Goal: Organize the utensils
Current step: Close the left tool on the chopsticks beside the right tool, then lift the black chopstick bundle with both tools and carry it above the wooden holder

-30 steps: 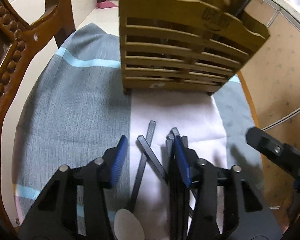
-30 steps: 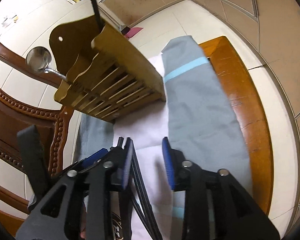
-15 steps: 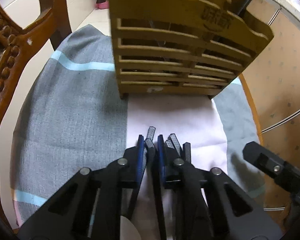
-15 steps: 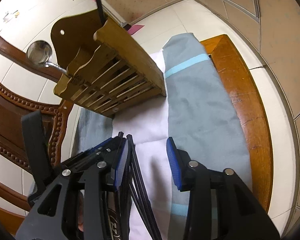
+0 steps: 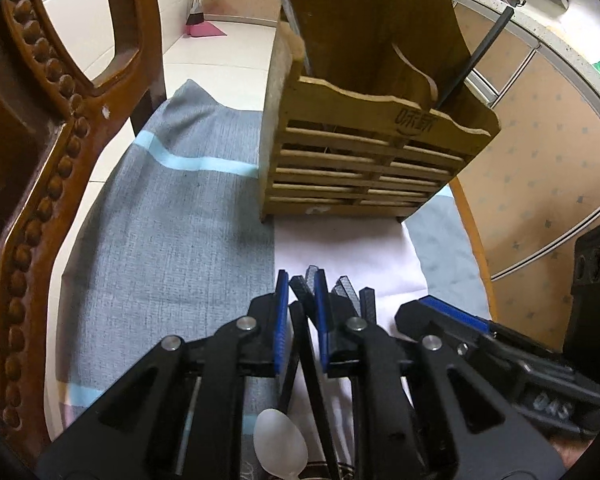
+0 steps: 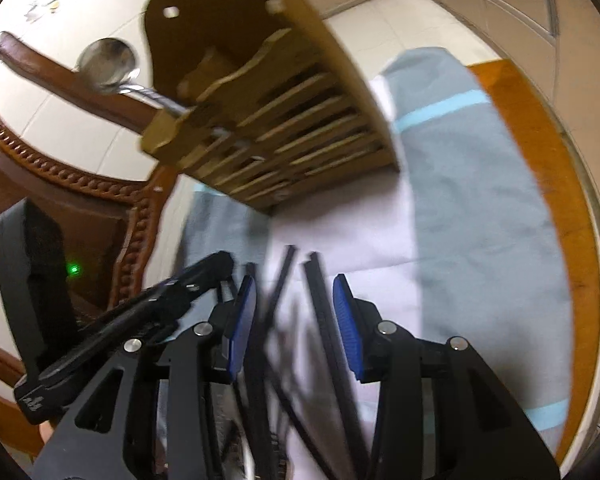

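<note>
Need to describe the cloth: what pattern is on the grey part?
Grey cloth with light-blue stripes; clearest in the left wrist view.

Both views have heavy fisheye warp with dark vignetted corners. Lighting's dim, warm indoor stuff — the floor tiles catch most of the brightness. Left wrist view is pretty sharp, with a soft shadow under the wooden utensil rack. Right wrist view is smeared by motion blur — rack and black utensil handles all streaky.

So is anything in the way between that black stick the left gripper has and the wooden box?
Nothing visible. The left gripper is shut on a black chopstick, and only bare white cloth lies before the wooden holder.
</note>
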`<act>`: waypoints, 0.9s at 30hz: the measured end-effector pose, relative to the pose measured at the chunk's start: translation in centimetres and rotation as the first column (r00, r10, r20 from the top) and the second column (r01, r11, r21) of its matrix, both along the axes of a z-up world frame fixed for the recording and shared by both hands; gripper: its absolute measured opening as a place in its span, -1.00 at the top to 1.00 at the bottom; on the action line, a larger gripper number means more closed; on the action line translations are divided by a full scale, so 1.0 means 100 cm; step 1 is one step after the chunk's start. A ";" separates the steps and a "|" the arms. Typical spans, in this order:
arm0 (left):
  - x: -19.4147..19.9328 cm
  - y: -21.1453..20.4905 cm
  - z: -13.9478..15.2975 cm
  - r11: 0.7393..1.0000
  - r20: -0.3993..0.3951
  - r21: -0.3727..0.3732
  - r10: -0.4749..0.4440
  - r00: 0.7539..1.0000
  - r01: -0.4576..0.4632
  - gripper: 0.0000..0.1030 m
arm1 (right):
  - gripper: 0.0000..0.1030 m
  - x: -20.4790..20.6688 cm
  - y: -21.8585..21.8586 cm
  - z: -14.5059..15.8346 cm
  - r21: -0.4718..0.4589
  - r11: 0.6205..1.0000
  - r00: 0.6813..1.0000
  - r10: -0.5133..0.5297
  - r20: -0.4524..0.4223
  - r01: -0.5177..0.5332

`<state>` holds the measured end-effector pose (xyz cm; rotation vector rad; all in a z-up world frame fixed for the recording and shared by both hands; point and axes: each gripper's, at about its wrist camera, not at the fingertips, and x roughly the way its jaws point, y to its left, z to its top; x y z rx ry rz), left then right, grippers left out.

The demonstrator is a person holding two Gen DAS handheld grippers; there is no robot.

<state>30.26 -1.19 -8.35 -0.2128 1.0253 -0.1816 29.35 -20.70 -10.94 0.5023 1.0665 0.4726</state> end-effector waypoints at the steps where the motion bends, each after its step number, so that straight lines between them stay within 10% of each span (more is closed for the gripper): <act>1: -0.001 0.001 -0.001 1.000 -0.002 -0.001 -0.001 1.000 0.001 0.76 | -0.01 -0.001 0.002 0.002 0.007 1.000 1.000 0.004 0.011 -0.004; 14: -0.006 0.012 -0.018 0.997 -0.018 -0.067 0.023 1.000 -0.024 0.77 | -0.03 0.024 0.002 -0.040 0.345 0.936 0.982 0.001 -0.191 0.066; 19: -0.006 0.014 -0.027 0.995 -0.040 -0.092 0.024 0.999 -0.027 0.77 | 0.75 0.023 0.008 -0.039 0.412 0.910 0.979 0.033 -0.200 0.053; 27: -0.005 0.022 -0.029 0.980 -0.056 -0.189 0.060 0.997 -0.069 0.79 | 0.81 0.021 -0.006 -0.036 0.439 0.894 0.977 0.008 -0.213 0.088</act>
